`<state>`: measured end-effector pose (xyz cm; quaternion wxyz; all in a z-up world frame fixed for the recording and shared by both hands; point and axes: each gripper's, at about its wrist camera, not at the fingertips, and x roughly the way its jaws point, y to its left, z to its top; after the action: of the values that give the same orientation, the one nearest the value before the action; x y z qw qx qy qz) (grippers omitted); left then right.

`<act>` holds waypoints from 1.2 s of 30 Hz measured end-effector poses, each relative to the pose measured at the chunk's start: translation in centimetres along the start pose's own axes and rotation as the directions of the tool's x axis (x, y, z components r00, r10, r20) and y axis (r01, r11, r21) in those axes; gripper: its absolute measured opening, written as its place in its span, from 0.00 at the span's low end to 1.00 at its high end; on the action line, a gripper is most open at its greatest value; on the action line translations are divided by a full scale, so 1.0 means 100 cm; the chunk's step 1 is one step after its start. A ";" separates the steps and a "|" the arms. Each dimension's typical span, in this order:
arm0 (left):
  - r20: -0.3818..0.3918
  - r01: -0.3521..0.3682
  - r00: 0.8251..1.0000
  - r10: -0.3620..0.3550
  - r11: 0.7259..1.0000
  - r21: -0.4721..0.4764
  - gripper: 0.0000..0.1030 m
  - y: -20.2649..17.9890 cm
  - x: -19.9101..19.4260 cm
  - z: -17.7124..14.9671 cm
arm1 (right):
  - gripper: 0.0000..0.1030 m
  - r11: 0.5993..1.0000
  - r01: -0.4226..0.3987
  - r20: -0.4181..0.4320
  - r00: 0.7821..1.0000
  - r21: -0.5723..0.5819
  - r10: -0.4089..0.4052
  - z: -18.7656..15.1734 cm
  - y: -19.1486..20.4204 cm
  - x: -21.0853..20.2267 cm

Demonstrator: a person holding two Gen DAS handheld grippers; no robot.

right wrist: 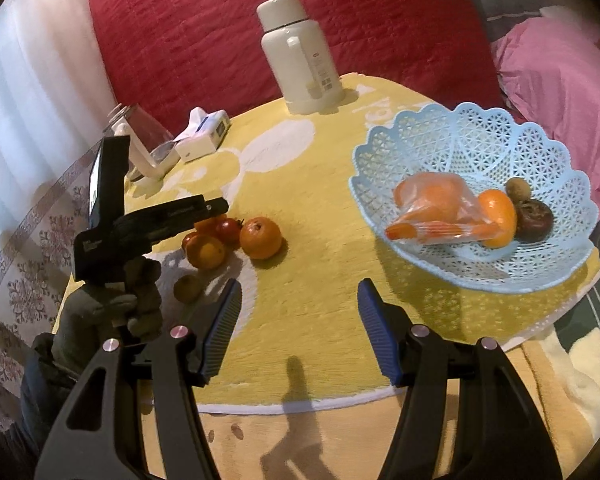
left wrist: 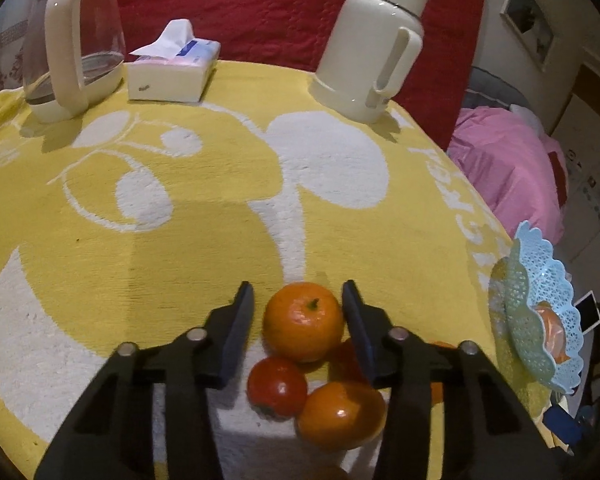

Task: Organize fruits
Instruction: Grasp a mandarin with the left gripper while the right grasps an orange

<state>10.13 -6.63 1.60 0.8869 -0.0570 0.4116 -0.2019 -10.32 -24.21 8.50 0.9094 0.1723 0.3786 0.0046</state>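
Note:
A cluster of fruit lies on the yellow and white cloth. In the left wrist view my left gripper (left wrist: 298,294) is open, its fingers on either side of an orange (left wrist: 303,321), with a red tomato (left wrist: 277,386) and a second orange (left wrist: 341,416) just below. The right wrist view shows the same cluster (right wrist: 236,238) and a small brown fruit (right wrist: 187,288) beside it. A light blue lattice basket (right wrist: 556,196) at the right holds a bagged orange fruit (right wrist: 432,210), an orange (right wrist: 498,218) and dark fruits (right wrist: 534,216). My right gripper (right wrist: 299,294) is open and empty over bare cloth.
A cream thermos (left wrist: 374,46), a tissue box (left wrist: 174,68) and a glass kettle (left wrist: 70,44) stand at the table's far side. A red cover hangs behind. Pink bedding (left wrist: 508,168) lies off the right edge. The basket (left wrist: 540,312) sits at the table's right rim.

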 end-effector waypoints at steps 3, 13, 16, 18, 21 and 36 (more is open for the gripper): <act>0.014 0.004 1.000 -0.004 1.000 -0.001 0.38 0.000 -0.004 -0.001 | 0.60 1.000 -0.001 -0.011 1.000 -0.010 0.001 0.000 0.005 0.005; 0.144 -0.012 0.989 0.022 0.997 -0.072 0.38 0.014 -0.043 0.005 | 0.60 0.997 -0.011 -0.034 0.999 -0.072 0.008 0.011 0.030 0.028; 0.183 -0.033 0.982 0.046 0.997 -0.076 0.38 0.016 -0.055 0.006 | 0.60 0.996 -0.013 -0.053 0.999 -0.085 0.009 0.014 0.036 0.039; 0.204 -0.046 0.977 0.060 0.996 -0.076 0.38 0.017 -0.060 0.007 | 0.60 0.995 -0.007 -0.064 0.998 -0.104 0.000 0.017 0.041 0.048; 0.228 -0.062 0.971 0.078 0.995 -0.078 0.38 0.017 -0.066 0.008 | 0.60 0.991 0.007 -0.072 0.997 -0.131 -0.016 0.022 0.047 0.061; 0.253 -0.070 0.963 0.090 0.994 -0.088 0.38 0.019 -0.073 0.007 | 0.47 0.989 0.040 -0.150 0.987 -0.142 -0.061 0.040 0.045 0.122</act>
<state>7.02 -2.03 6.70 0.9373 -0.1005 0.3027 -0.1404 1.74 -19.49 4.19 0.8871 0.0981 0.4506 0.0209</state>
